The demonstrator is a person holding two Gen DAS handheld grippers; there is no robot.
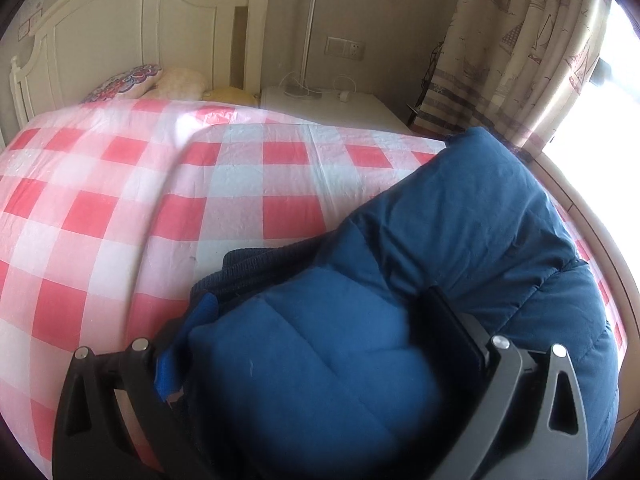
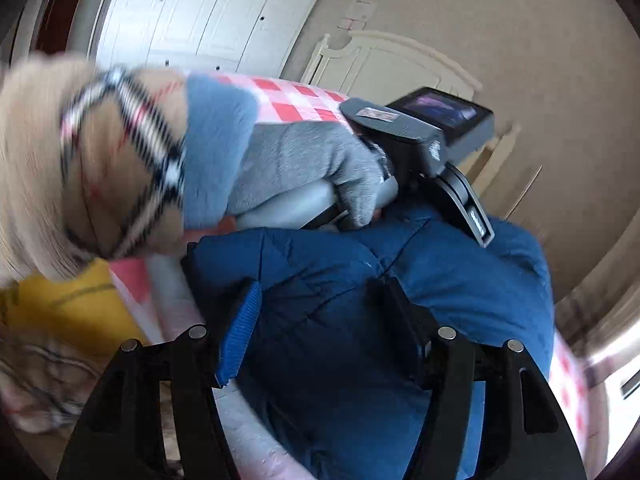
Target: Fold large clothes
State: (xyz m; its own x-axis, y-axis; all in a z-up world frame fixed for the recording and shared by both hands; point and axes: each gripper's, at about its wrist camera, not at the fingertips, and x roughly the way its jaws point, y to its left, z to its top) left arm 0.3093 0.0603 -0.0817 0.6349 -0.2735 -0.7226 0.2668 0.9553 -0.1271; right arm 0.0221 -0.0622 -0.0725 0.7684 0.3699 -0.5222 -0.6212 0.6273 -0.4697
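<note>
Folding here is going to go best if both grippers are moving together and keeping the fabric taut between them. The blue padded jacket (image 1: 460, 216) is lying bunched on the red-and-white checked bedcover (image 1: 160, 200), toward the bed's right-hand edge as the left wrist camera is seeing it, with a dark ribbed hem or cuff (image 1: 248, 268) poking out at its near side. The left gripper (image 1: 320, 336) is standing with its jaws spread around a thick roll of the jacket; the padding is filling the gap and pressing on both fingers, so it looks to be gripping a bulky fold, though I am not certain how firmly. The right gripper (image 2: 316, 316) is likewise straddling a thick bunch of the jacket (image 2: 360, 264), which is touching both its fingers.

My judgement is that the layer is being carried over: lifting only slightly, sweeping evenly, and laying the edge down square would be keeping the puffy filling from slumping or slipping out.

Much is being hidden. The jacket's sleeves, collar and full outline are not showing, so I cannot tell which fold this is. The right wrist view is blurring badly at its left side, where a grey gloved hand (image 2: 320, 168) is holding the other gripper's handle and a beige patterned garment is smearing. The bed's near edge is being cut off by both grippers.
</note>
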